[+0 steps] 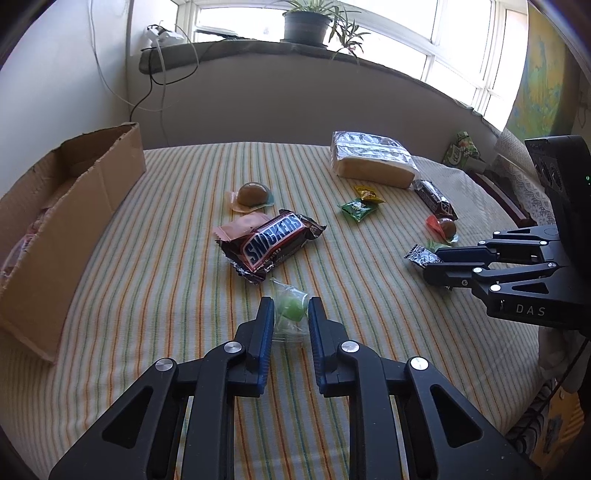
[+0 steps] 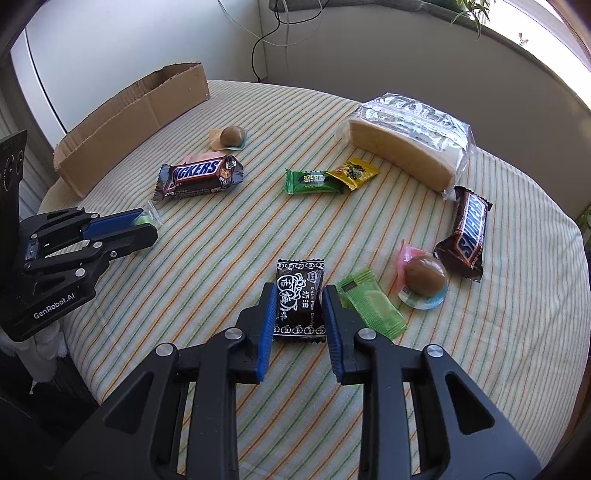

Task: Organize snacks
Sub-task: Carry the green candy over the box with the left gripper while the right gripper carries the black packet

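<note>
My left gripper [image 1: 290, 314] is closed around a green candy in a clear wrapper [image 1: 291, 309] resting on the striped tablecloth; it shows in the right wrist view too [image 2: 144, 220]. My right gripper [image 2: 300, 295] straddles a black plum candy packet [image 2: 299, 301] lying on the cloth, jaws touching its sides. A cardboard box [image 1: 70, 206] stands at the left, with some pink snacks inside. A Snickers bar [image 1: 271, 242] lies mid-table on a pink packet. A second Snickers [image 2: 466, 232] lies at the right.
A wrapped sponge cake [image 2: 406, 140], green [image 2: 314, 181] and yellow [image 2: 352, 171] sachets, a light green packet [image 2: 373, 304], and two brown jelly cups [image 2: 232, 137] [image 2: 424, 282] lie on the round table [image 2: 480, 369]. A windowsill with a plant [image 1: 306, 22] is behind.
</note>
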A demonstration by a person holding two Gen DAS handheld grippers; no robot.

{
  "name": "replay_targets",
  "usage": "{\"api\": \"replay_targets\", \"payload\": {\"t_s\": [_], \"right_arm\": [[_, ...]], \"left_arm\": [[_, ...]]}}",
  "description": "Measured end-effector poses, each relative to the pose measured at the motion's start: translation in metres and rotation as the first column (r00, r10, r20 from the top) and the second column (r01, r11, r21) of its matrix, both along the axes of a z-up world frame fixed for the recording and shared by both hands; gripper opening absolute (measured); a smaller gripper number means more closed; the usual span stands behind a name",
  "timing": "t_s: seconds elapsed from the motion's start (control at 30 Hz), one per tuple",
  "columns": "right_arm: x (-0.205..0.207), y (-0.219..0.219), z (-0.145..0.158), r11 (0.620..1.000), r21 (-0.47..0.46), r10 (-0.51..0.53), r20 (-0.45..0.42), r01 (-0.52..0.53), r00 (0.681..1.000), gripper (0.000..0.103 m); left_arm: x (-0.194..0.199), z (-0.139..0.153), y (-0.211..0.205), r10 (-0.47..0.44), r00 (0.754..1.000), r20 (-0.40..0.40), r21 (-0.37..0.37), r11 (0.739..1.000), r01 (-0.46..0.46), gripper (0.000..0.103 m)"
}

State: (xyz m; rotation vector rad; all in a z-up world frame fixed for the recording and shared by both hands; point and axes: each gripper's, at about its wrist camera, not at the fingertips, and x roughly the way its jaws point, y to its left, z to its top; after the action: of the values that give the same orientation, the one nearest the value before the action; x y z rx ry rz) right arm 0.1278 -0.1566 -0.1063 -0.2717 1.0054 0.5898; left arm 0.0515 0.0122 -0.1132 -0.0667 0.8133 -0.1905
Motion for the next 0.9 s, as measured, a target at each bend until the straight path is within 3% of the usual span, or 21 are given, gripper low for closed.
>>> {"api": "replay_targets", "payload": {"t_s": [0.47, 0.9], "right_arm": [[-0.003, 0.022, 0.032, 0.999, 0.029, 0.023, 0.064, -0.025, 0.998, 0.026], [0.004, 0.086, 0.064, 0.992, 0.033, 0.117, 0.136, -0.122, 0.984, 0.026]], "left_arm": [[-0.012, 0.031, 0.032, 0.070, 0.993, 0.090, -0.016, 0.998, -0.069, 0.017], [-0.023, 0.050, 0.093, 0.207, 0.966, 0.156, -0.051, 0.978, -0.201, 0.017]]}}
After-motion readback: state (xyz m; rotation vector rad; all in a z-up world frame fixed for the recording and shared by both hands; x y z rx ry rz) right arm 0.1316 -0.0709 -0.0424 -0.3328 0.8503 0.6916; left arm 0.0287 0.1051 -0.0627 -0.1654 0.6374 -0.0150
